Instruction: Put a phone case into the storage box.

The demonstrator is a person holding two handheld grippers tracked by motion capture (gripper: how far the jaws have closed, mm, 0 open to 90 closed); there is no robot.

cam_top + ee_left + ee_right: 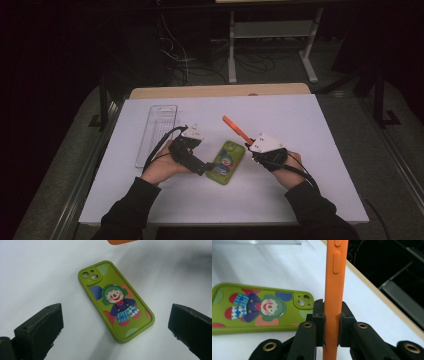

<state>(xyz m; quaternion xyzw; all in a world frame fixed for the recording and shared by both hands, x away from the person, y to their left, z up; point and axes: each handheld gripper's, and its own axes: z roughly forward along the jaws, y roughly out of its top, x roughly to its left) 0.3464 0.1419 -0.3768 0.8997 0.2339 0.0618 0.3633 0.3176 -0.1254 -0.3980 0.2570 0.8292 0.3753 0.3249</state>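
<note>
Right gripper (331, 322) we've clamped on the orange case (335, 290); left gripper (115, 322) gapes around the green case (116, 301); clear tray (157, 131) apart.

High view: fixed above the person's side, facing forward and down over the whole white table (300, 200), at a distance. Left gripper view: close, looking down between its jaws onto the green phone case (116, 301). Right gripper view: very close, low across the tabletop towards the far edge. All three share the green case
</note>
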